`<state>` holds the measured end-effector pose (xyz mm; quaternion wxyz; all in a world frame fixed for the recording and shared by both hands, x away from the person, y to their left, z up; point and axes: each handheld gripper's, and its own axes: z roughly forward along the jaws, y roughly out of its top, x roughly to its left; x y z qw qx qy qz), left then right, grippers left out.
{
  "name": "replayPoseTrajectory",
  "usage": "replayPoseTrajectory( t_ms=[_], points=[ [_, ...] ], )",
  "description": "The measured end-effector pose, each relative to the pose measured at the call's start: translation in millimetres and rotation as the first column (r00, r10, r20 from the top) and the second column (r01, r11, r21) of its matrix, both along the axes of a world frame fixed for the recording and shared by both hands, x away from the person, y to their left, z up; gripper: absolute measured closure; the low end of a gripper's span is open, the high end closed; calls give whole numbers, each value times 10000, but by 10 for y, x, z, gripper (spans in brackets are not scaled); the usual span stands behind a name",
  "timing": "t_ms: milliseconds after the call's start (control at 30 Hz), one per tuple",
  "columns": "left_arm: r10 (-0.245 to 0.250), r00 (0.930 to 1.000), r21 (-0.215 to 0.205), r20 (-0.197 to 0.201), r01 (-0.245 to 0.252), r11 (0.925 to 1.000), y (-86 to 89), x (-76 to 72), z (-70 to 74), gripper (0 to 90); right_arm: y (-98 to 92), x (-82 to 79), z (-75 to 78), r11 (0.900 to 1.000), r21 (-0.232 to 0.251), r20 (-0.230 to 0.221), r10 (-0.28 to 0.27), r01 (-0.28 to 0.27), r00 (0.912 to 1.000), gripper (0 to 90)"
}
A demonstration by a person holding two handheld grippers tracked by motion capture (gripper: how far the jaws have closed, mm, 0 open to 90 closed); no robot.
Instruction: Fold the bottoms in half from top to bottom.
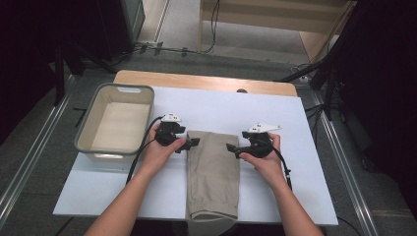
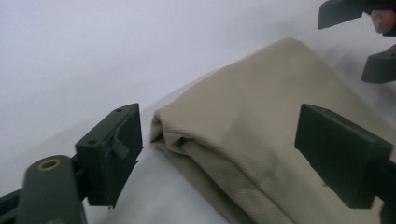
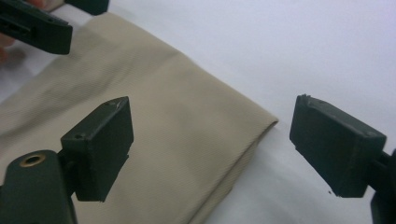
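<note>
A person brings two hand-held grippers to the far corners of a folded pair of beige trousers (image 1: 213,169) lying lengthwise on a white sheet (image 1: 290,128) spread over a wooden table (image 1: 196,79). The left gripper (image 1: 195,141) stands with its jaws well apart, one far corner of the cloth lying between them, neither pad pressing on it. The right gripper (image 1: 229,147) is likewise open and astride the opposite corner, its jaws holding nothing. Approaching from either side at the same end, the pair appears set to pinch both corners together, probably to lift or fold the garment toward the person. The near end, seemingly the cuffs, hangs just over the table's front edge. An empty grey plastic tub (image 1: 116,123) sits beyond the left gripper, perhaps waiting for the finished fold. Around the table lie grey carpet, trailing cables and dark stands.
</note>
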<state>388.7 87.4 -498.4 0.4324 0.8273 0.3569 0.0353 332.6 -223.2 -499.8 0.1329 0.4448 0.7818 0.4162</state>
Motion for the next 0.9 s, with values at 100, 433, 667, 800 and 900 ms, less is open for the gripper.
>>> replayPoseTrajectory(
  t_ms=[100,433,667,800,900],
  points=[
    [186,9997,349,-129,-181,9992,8,29,-53,258,11,91,-63,9993,-332,-324,-198,187,9993,183],
    [457,9984,452,-330,-442,9980,16,70,-96,478,18,236,-202,9943,-960,-559,-528,472,9970,381],
    [444,9987,510,-251,-431,9978,5,72,-101,488,22,233,-193,9923,-1030,-563,-754,693,9956,535],
    [413,9989,562,-226,-400,9976,-12,61,-103,517,51,218,-193,9953,-883,-614,-447,392,9971,653],
    [453,9988,638,-182,-441,9970,-21,57,-106,556,53,216,-195,9960,-795,-692,-452,396,9966,677]
  ],
)
